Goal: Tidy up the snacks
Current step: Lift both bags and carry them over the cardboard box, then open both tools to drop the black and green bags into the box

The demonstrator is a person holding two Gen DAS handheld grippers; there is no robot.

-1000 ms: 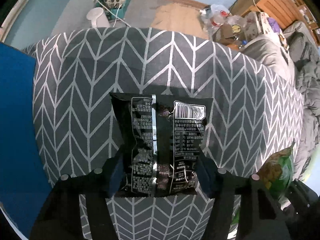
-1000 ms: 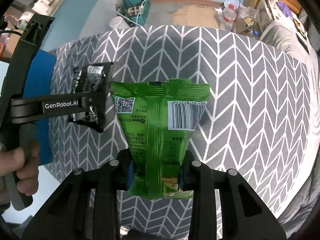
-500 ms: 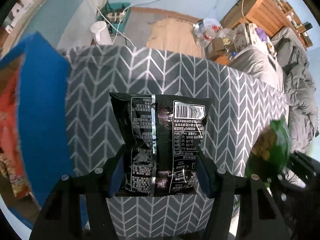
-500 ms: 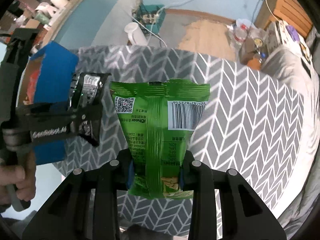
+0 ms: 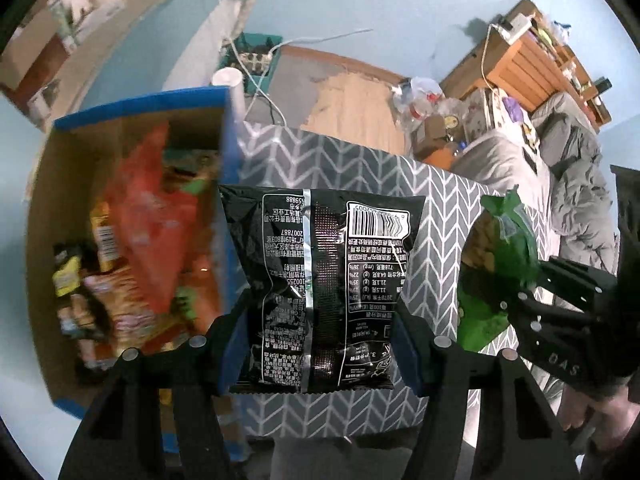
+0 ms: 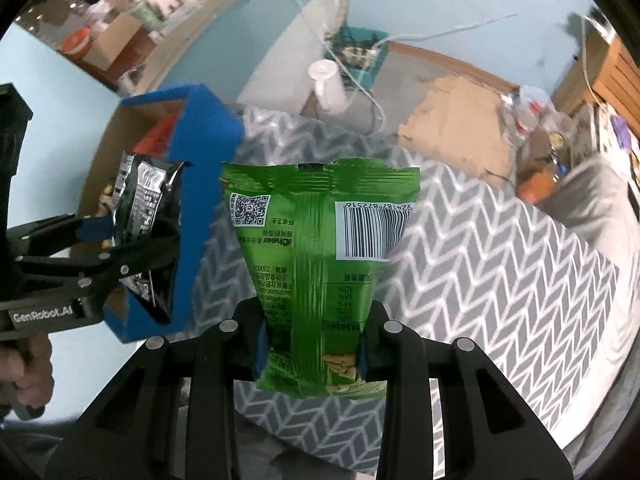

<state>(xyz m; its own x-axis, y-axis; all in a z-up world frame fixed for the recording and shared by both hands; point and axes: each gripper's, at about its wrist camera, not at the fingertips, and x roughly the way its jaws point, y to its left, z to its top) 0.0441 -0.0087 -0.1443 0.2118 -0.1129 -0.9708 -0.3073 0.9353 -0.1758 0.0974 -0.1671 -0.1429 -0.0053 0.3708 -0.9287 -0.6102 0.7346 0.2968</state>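
Grey chevron-patterned tablecloth (image 5: pixel 440 208) is lying below us, light blue floor around it. At its left edge we are seeing a blue cardboard box (image 5: pixel 230 152) holding assorted snack packets. Our left gripper (image 5: pixel 320 344) is clamping a black snack bag (image 5: pixel 320 272), barcode side up, beside the box. Our right gripper (image 6: pixel 312 348) is pinching a green snack bag (image 6: pixel 316 256) above the cloth.

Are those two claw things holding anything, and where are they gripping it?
Yes. The left gripper pinches the black snack bag by its lower sides; the right gripper clamps the green snack bag near its bottom end.
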